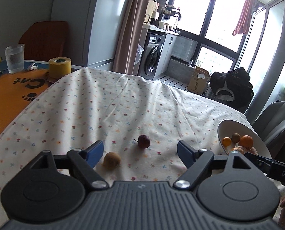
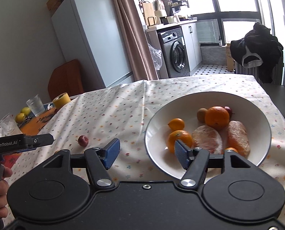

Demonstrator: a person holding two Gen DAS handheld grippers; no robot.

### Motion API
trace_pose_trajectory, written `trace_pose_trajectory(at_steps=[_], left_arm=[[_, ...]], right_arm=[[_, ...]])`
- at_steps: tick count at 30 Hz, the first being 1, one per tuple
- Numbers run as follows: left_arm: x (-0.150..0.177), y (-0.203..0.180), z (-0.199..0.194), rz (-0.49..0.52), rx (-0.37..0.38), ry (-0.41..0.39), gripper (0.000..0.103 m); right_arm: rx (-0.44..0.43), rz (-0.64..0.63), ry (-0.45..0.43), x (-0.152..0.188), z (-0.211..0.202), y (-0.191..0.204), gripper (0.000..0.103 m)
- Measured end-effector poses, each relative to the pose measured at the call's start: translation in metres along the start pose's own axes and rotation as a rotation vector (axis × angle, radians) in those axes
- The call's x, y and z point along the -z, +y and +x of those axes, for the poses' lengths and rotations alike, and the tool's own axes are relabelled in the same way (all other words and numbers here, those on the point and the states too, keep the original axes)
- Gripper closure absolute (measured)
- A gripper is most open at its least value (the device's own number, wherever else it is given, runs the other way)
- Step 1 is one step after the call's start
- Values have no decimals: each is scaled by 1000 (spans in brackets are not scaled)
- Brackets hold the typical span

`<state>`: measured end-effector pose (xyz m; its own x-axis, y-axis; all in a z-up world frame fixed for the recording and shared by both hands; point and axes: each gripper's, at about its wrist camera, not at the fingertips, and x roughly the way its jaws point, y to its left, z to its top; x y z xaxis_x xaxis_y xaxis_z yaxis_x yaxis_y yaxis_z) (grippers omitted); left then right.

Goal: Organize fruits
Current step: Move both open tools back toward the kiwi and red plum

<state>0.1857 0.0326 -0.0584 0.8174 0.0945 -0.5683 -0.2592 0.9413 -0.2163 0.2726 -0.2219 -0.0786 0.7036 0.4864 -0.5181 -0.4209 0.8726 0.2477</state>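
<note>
Both pairs of jaws stand spread wide with nothing between them: the left gripper hangs low over the flower-printed cream tablecloth, and the right gripper hovers at the near rim of the wide white ceramic bowl. Two fruits lie loose on the cloth. The small round brown fruit with a rough, dull skin sits just beside the left gripper's left blue pad, and the small dark purple round fruit with a short stalk lies a little farther on, roughly in line with the gap between the pads. The bowl holds the rest: a large round orange, a smaller orange, a little yellow-orange citrus, another brown fruit, another purple one behind the large orange, and two peeled pale pink citrus segments. Both loose fruits are probably light and firm enough for a gentle pinch, but being round they may roll on the soft, creased cloth or squirt out of flat pads. The purple one looks smooth and glossy, so likely the more slippery; the brown skin should give better bite. I would close across the widest part of each fruit, the pads level with its middle, clear of the stalk, and squeeze only as much as lifting needs.
</note>
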Motion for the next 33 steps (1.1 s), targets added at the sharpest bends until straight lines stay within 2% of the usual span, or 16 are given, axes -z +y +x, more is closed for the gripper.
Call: trace_pose_trajectory(at_steps=[7,18,33], left_arm=[[0,19,-7,-28,-28,-6,21],[11,42,-2,-54,-76,25,21],[29,56,18,-56,-89,61,23]], right_arm=[[-21,-31,10,-2,5,20,37],[-57,-78,31,0,12,42,22],[-104,-106,90,9,37,63,21]])
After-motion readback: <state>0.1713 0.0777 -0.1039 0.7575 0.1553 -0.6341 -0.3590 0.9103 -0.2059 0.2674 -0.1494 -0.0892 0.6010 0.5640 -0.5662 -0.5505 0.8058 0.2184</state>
